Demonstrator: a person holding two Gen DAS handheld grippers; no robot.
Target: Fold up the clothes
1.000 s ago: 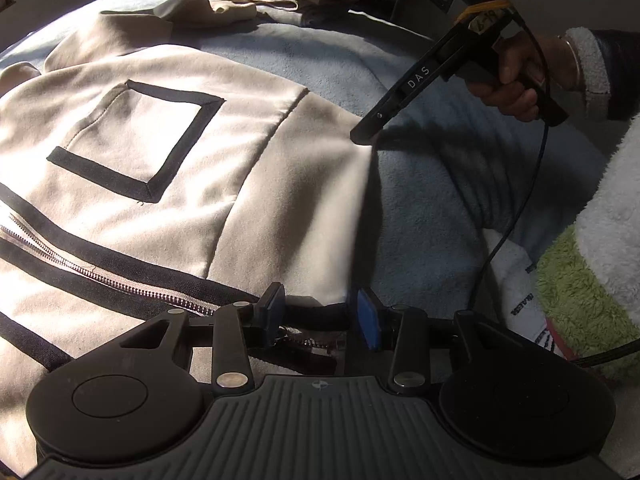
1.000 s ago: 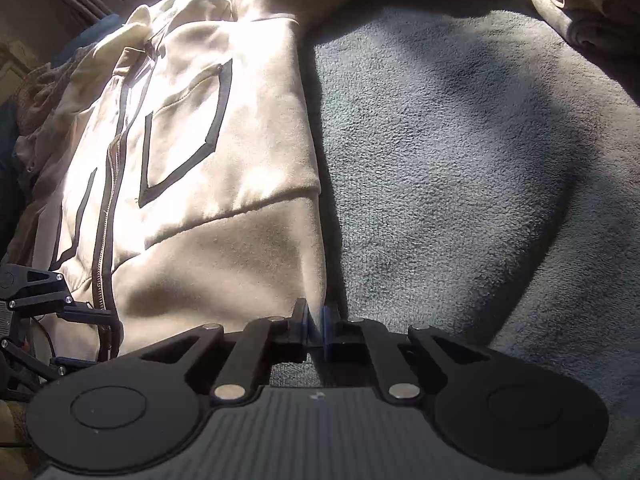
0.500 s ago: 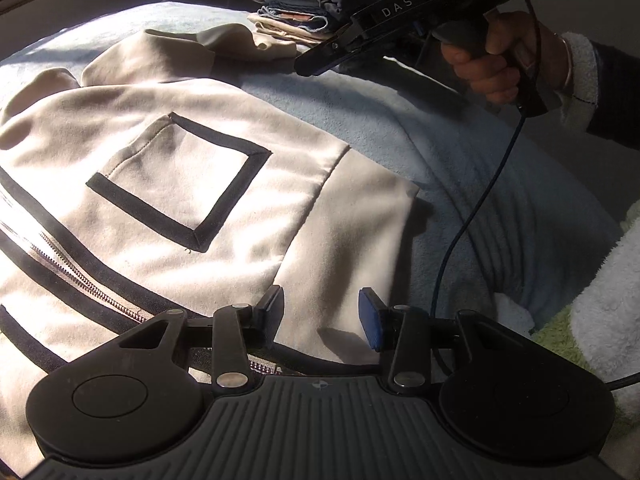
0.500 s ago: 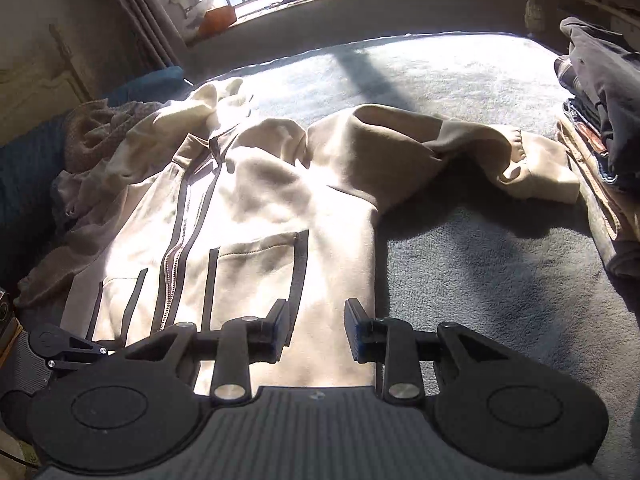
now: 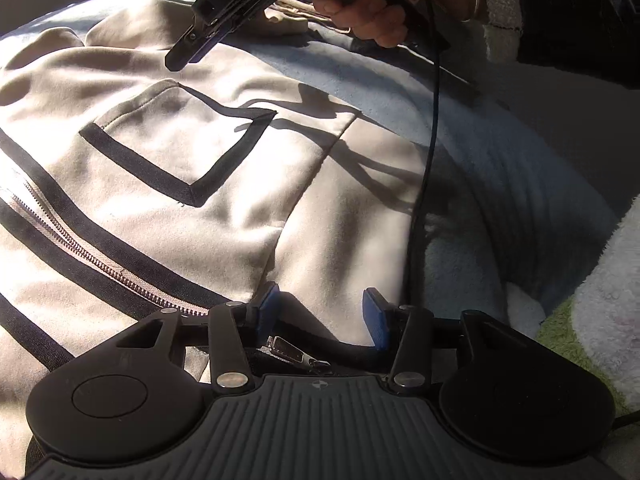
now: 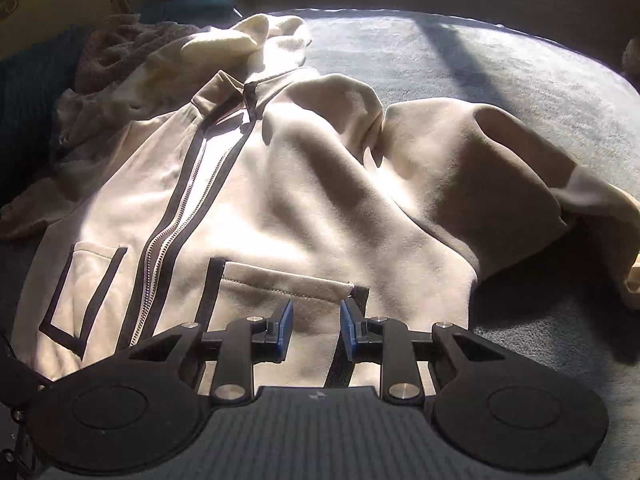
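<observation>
- A cream jacket (image 6: pixel 304 200) with black trim is lying front-up on the blue-grey blanket (image 6: pixel 500 76) of a bed.
- Seen from the right wrist, its long axis is running from the hem near the camera to the collar (image 6: pixel 224 88) at the far end, with the zipper (image 6: pixel 160 248) slanting along that line.
- One sleeve (image 6: pixel 500 176) is spreading out to the right, bunched and partly in shadow.
- The patch pocket (image 6: pixel 280 292) is lying flat; I cannot tell whether anything is inside.
- The right hand-held gripper (image 6: pixel 316 330) is hovering just over that pocket, fingers apart, gripping nothing.
- The left hand-held gripper (image 5: pixel 322 314) is sitting over the hem by the zipper's end, fingers wide apart and empty.
- A crumpled pile of other clothes (image 6: pixel 120 56) is lying beyond the collar.
</observation>
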